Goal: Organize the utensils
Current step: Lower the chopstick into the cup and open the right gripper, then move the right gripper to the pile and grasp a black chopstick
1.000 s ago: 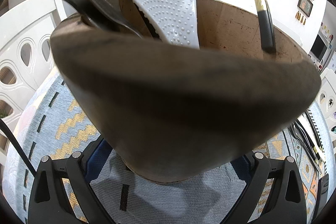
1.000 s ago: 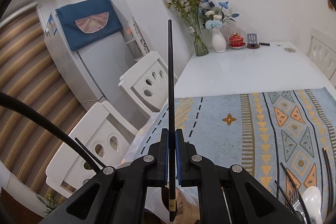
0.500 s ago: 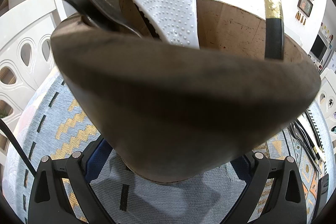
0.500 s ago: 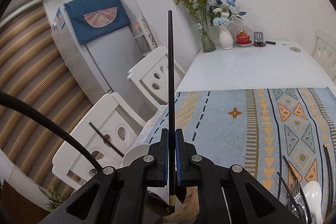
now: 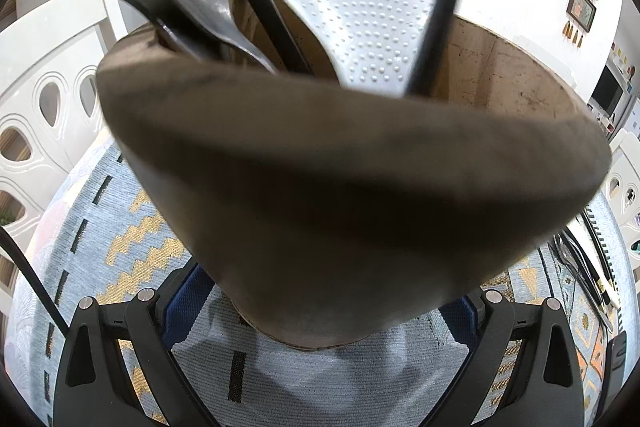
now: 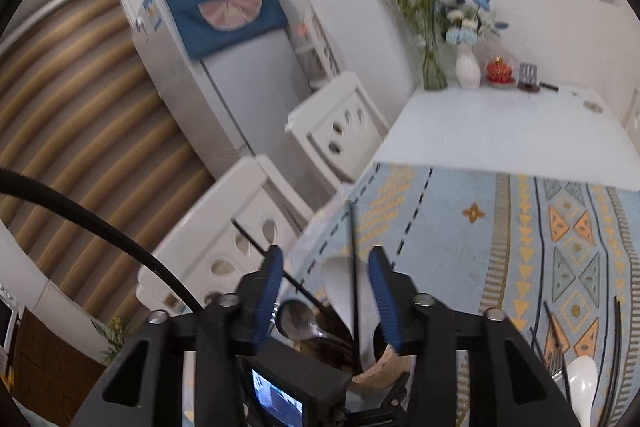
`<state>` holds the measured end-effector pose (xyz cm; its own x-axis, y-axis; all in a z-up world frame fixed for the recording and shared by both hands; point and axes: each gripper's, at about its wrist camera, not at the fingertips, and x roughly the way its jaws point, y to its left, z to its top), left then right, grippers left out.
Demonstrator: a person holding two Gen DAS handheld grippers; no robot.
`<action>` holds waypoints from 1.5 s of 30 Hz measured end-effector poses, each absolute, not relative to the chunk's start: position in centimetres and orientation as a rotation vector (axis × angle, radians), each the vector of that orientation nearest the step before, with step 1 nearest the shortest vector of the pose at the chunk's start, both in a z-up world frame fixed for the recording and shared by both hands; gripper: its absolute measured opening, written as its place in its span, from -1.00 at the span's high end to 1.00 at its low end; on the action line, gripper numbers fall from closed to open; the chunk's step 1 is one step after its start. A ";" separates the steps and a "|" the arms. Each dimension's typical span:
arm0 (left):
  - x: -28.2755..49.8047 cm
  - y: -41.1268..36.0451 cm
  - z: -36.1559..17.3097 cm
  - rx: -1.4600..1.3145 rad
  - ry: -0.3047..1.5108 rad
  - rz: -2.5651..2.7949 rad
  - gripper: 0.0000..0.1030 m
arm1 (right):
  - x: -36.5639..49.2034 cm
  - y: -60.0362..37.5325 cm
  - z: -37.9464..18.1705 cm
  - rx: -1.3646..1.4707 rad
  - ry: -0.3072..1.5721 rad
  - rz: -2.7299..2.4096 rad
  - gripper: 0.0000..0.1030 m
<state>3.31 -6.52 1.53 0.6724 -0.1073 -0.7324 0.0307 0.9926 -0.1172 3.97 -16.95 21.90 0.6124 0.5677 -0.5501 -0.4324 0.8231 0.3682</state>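
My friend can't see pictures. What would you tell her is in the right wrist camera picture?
The right gripper has just opened its blue-padded jaws, and a thin black chopstick stands free between them in a brown utensil holder with a white rice paddle and a metal spoon. Behind is a blue patterned tablecloth.

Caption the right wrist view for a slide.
Open right gripper, jaws just opened, above the chopstick now standing in the holder.
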 end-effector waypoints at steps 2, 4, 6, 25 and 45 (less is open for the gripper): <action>3.3 -6.5 1.5 -0.097 0.830 -0.078 -0.92 | 4.0 -17.6 22.6 0.227 0.696 0.577 0.12; 3.3 -6.5 1.5 -0.098 0.830 -0.078 -0.92 | 4.0 -18.5 23.1 0.252 0.692 0.565 0.12; 3.3 -6.6 1.5 -0.097 0.830 -0.078 -0.92 | 4.0 -19.5 23.6 0.287 0.687 0.557 0.11; 3.3 -6.7 1.5 -0.097 0.831 -0.076 -0.92 | 2.4 -32.1 24.2 0.445 0.753 0.172 -0.03; 3.5 -6.3 0.9 -0.109 0.842 -0.079 -0.93 | 0.1 -32.7 20.7 0.506 0.948 0.063 -0.03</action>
